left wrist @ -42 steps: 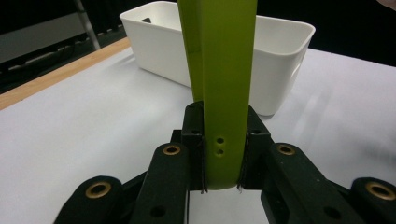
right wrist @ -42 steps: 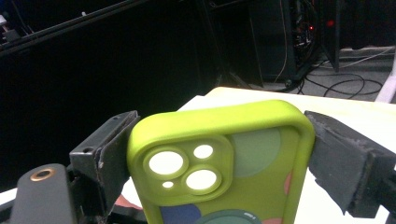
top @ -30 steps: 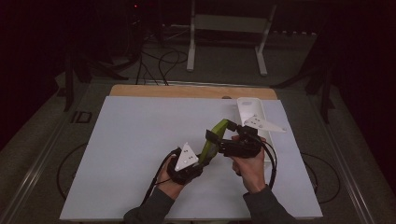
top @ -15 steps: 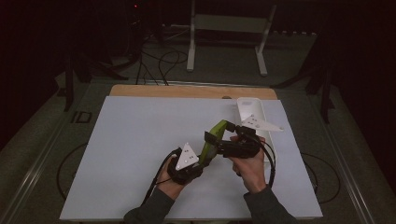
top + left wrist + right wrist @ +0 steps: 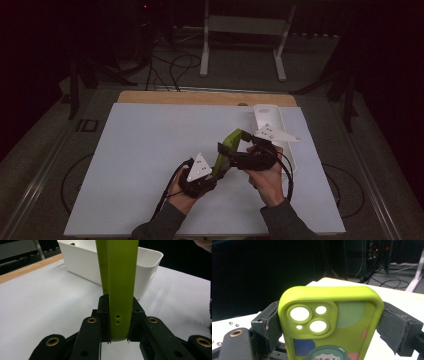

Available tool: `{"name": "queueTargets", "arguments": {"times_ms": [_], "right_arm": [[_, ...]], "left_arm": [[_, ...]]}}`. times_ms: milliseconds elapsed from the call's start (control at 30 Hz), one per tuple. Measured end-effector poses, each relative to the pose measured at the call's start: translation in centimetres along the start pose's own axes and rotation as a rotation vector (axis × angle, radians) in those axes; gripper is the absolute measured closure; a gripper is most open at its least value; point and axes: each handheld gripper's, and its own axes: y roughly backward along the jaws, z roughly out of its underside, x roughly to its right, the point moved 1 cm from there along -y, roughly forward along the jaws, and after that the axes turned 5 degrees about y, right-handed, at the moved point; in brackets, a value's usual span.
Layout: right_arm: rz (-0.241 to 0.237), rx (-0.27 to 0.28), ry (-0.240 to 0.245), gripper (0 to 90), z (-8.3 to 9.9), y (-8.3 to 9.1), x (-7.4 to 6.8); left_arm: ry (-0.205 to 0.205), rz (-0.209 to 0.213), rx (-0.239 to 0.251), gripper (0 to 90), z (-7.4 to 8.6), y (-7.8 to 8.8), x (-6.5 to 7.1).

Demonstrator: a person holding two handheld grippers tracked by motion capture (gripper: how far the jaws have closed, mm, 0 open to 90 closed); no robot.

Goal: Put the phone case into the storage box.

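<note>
A lime-green phone case point(image 5: 231, 140) with camera cut-outs point(image 5: 308, 318) and a cartoon print is held above the white mat, tilted up toward the back. My left gripper point(image 5: 218, 169) is shut on its lower end; in the left gripper view the case point(image 5: 117, 277) stands edge-on between the black jaws, whose pads point(image 5: 103, 315) press on its faces. My right gripper point(image 5: 226, 151) comes in from the right and is shut across the case's width, with its pads point(image 5: 270, 326) pressed on both long edges near the top.
A long white bin point(image 5: 270, 117) lies at the back right of the white mat point(image 5: 145, 150), just behind the grippers; its wall point(image 5: 82, 262) is close behind the case. A wooden table edge point(image 5: 200, 97) runs along the back. Dark floor, cables and a stand lie beyond.
</note>
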Motion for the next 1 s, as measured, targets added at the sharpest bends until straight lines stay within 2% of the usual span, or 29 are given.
{"name": "queueTargets", "arguments": {"times_ms": [233, 400, 467, 633, 767, 900, 1000], "right_arm": [[0.011, 0.011, 0.007, 15.4, -0.1, 0.1, -0.2], [0.014, 0.017, -0.001, 15.6, -0.1, 0.0, -0.3], [0.020, 0.019, -0.003, 15.6, -0.2, 0.0, -0.2], [0.052, 0.028, 0.001, 15.7, -0.3, 0.2, -0.1], [0.066, 0.035, 0.004, 15.7, -0.5, 0.3, 0.0], [0.077, 0.027, 0.006, 15.7, -0.5, 0.2, 0.1], [0.088, 0.025, 0.009, 15.7, -0.6, 0.1, 0.2]], "left_arm": [[-0.008, 0.001, -0.003, 76.9, -0.1, 0.1, -0.1], [-0.023, -0.006, -0.007, 70.9, -0.1, 0.2, -0.1], [-0.017, -0.009, -0.001, 68.1, -0.2, 0.4, -0.2], [-0.008, -0.039, -0.013, 52.7, -0.3, 0.9, -0.7], [0.004, -0.092, 0.002, 36.9, -0.3, 1.5, -1.1], [0.036, -0.142, 0.013, 20.2, -0.5, 2.3, -1.8], [0.046, -0.181, 0.015, 12.0, -0.5, 2.9, -2.4]]}}
